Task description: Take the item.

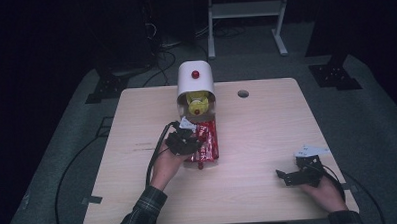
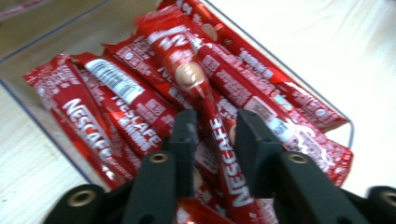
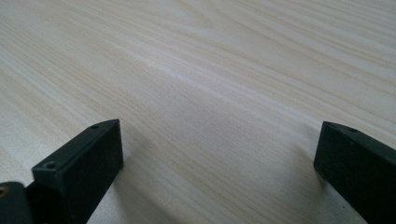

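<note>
1. Left claw (image 2: 212, 140) pinches one red Nescafé coffee stick sachet (image 2: 219, 140) in the clear plastic tray (image 2: 42, 116) of sachets mid-desk; its lift looks barely begun.
2. Right claw (image 3: 215, 163) hangs spread over bare wood, idle.
3. Pale wooden desk (image 1: 267, 139); a white cylindrical dispenser (image 1: 195, 84) stands behind the tray.
4. Beyond, grey floor, cables, dark room.

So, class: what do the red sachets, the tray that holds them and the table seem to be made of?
Sachets: glossy printed foil or plastic film, judging by the sheen and creases. Tray: clear hard plastic, probably acrylic; the table shows through its wall. Table: pale wood or wood-look laminate, matt, with straight grain lines; which one I cannot tell.
</note>
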Motion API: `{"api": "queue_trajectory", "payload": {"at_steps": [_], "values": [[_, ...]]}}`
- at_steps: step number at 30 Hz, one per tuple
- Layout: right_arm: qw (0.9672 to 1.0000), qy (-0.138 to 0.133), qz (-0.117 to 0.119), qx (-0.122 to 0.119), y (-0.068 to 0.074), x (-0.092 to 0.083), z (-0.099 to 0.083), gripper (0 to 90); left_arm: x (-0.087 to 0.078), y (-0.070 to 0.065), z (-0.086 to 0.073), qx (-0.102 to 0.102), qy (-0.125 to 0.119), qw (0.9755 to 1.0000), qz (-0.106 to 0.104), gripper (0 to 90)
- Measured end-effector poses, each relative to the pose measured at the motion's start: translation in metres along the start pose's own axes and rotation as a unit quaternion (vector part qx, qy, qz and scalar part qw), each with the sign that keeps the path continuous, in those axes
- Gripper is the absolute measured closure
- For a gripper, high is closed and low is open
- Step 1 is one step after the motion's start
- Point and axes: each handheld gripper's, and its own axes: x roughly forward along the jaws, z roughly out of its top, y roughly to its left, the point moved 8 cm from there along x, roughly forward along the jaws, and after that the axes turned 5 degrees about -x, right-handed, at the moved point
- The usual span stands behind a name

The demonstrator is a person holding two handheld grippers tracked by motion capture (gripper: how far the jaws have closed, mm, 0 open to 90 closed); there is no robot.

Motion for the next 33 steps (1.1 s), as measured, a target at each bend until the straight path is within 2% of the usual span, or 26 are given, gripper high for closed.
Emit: {"api": "queue_trajectory", "payload": {"at_steps": [3,4,7,13,18,21,25,30,33], "values": [[1.0000,0.000,0.000,-0.002,0.000,0.000,0.000,0.4,0.001,-0.003,0.001,0.004,-0.002,1.0000,-0.008,79.4],[1.0000,0.000,0.000,-0.002,0.000,0.000,0.000,0.4,0.001,-0.005,0.000,0.003,-0.001,0.9999,-0.017,79.4],[1.0000,0.000,0.001,-0.002,0.000,0.000,0.000,0.3,0.002,-0.007,0.000,0.014,-0.001,0.9998,-0.017,82.1],[1.0000,0.000,0.001,-0.002,0.000,0.000,0.000,0.3,0.000,-0.006,0.001,0.006,-0.006,0.9998,-0.020,83.4],[1.0000,-0.001,0.001,-0.002,0.000,0.000,0.000,0.3,-0.003,-0.007,0.005,-0.002,-0.020,0.9993,-0.030,83.7],[1.0000,-0.001,0.001,-0.002,0.001,0.000,0.000,0.3,-0.011,-0.010,0.011,-0.008,-0.038,0.9984,-0.041,83.7],[1.0000,-0.001,0.002,-0.002,0.001,0.000,0.000,0.3,-0.017,-0.011,0.014,-0.003,-0.042,0.9982,-0.044,83.7],[1.0000,0.000,0.002,-0.003,0.001,0.000,0.000,0.3,-0.024,-0.012,0.018,-0.013,-0.053,0.9972,-0.051,83.7],[1.0000,-0.001,0.001,-0.002,0.001,0.000,0.000,0.3,-0.027,-0.013,0.020,-0.010,-0.057,0.9970,-0.052,83.7]]}}
